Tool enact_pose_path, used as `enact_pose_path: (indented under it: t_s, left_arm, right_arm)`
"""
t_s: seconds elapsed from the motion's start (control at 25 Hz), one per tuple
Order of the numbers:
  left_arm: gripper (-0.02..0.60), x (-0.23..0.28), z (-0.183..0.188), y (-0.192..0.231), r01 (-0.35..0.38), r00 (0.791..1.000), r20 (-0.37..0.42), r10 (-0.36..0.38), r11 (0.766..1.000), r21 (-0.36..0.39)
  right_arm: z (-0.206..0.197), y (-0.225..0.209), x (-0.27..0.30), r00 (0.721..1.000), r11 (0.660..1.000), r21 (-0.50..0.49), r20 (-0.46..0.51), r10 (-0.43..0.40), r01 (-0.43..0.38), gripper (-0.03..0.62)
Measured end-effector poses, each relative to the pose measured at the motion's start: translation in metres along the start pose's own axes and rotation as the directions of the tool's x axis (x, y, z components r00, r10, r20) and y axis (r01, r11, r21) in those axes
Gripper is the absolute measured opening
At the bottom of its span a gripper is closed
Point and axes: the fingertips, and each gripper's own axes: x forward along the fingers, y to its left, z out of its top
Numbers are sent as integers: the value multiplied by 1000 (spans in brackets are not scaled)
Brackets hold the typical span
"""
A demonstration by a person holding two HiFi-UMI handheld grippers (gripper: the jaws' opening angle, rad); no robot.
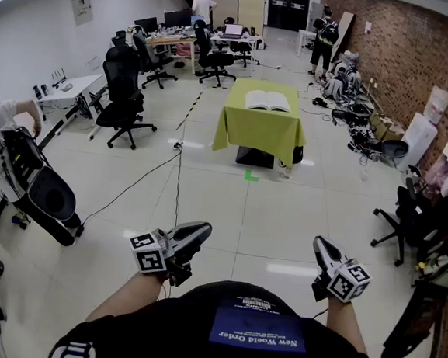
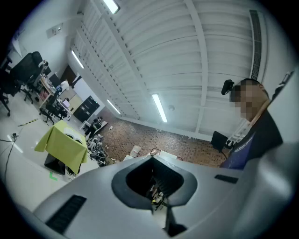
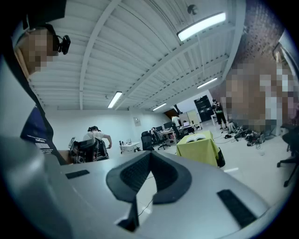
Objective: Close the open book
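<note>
My head view shows the book (image 1: 268, 101) lying open on the far green cloth (image 1: 259, 132); the gripper views add a ribbed ceiling (image 2: 187, 56). My left gripper (image 1: 202, 229) and right gripper (image 1: 321, 244) are closed and empty.

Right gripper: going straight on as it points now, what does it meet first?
Nothing close: open floor ahead of the right gripper. The green-draped table sits right of its line, probably missed.

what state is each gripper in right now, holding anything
left gripper: jaws closed, holding nothing.
right gripper: jaws closed, holding nothing.
</note>
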Motion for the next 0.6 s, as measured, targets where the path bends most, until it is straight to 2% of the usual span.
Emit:
enact_pose_path:
  t_s: [0.4, 0.6]
  left_arm:
    - [8, 58, -41, -24, 36, 998, -55, -38, 998, -47]
    - [8, 70, -44, -20, 55, 994, -91, -60, 997, -59]
  right_arm:
    - [-15, -41, -48, 999, 999, 3, -36, -35, 35, -15]
    - [-28, -54, -47, 997, 997, 45, -46, -60, 62, -15]
